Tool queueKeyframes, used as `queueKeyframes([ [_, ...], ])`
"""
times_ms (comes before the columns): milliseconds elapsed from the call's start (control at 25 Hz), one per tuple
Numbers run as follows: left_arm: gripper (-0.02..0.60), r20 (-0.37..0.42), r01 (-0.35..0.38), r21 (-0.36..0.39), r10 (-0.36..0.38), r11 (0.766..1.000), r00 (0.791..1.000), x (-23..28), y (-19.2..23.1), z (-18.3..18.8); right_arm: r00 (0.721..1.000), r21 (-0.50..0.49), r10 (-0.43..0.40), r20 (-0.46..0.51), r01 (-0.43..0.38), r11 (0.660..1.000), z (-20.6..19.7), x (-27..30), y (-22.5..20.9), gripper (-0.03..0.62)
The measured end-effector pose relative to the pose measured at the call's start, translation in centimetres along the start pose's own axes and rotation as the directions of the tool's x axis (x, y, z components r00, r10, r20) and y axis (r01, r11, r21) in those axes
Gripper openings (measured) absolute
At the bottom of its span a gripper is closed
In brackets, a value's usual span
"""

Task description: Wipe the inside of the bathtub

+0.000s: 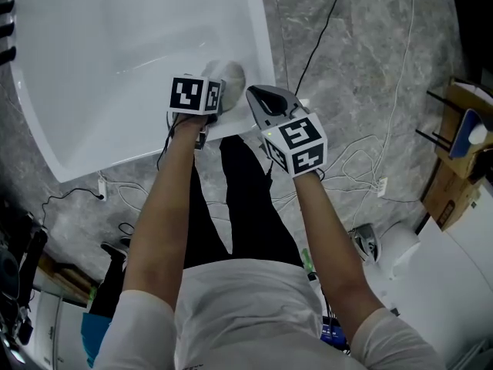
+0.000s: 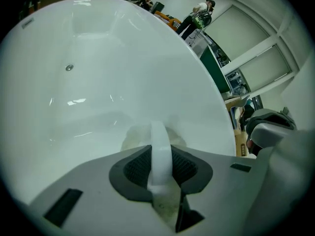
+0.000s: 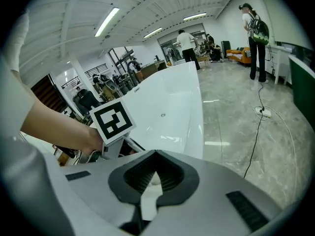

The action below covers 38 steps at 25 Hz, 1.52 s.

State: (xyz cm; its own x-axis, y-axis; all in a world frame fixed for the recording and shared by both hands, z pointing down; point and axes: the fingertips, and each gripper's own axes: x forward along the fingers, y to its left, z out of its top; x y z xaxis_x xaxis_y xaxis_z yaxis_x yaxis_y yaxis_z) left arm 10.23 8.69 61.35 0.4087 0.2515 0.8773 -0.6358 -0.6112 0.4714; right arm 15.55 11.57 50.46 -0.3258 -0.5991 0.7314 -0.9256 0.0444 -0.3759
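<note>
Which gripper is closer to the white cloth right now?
Left. The left gripper is shut on the cloth at the bathtub rim; the right gripper hangs just right of the cloth.

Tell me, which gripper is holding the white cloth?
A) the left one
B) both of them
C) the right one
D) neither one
A: the left gripper has its jaws pinched on the white cloth inside the bathtub, while the right gripper has its jaws together with no cloth between them.
</note>
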Motion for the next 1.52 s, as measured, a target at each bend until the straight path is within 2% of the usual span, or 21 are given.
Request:
queueKeyframes([
  [280,0.100,-0.016,-0.002,0.023,0.003,1.000,1.000,1.4,1.8,0.1,1.000,-0.003,-0.002,-0.030,0.002,1.000,0.4,1.8,0.5,0.018],
  [960,0.100,-0.041,0.026,0.000,-0.026,1.000,0.999,3.5,6.3,0.1,0.998,-0.031,-0.022,-0.065,0.020,0.999,0.4,4.1,0.9,0.018],
  [1200,0.100,-0.047,0.013,-0.002,-0.013,1.000,0.999,2.8,7.8,-0.4,0.999,-0.034,-0.021,-0.026,0.020,0.999,1.6,3.8,1.4,0.018],
  [1520,0.100,-0.053,-0.011,-0.021,0.010,1.000,0.999,1.0,11.4,-1.7,0.998,-0.067,0.020,-0.067,-0.024,0.997,1.8,6.0,3.7,0.018],
])
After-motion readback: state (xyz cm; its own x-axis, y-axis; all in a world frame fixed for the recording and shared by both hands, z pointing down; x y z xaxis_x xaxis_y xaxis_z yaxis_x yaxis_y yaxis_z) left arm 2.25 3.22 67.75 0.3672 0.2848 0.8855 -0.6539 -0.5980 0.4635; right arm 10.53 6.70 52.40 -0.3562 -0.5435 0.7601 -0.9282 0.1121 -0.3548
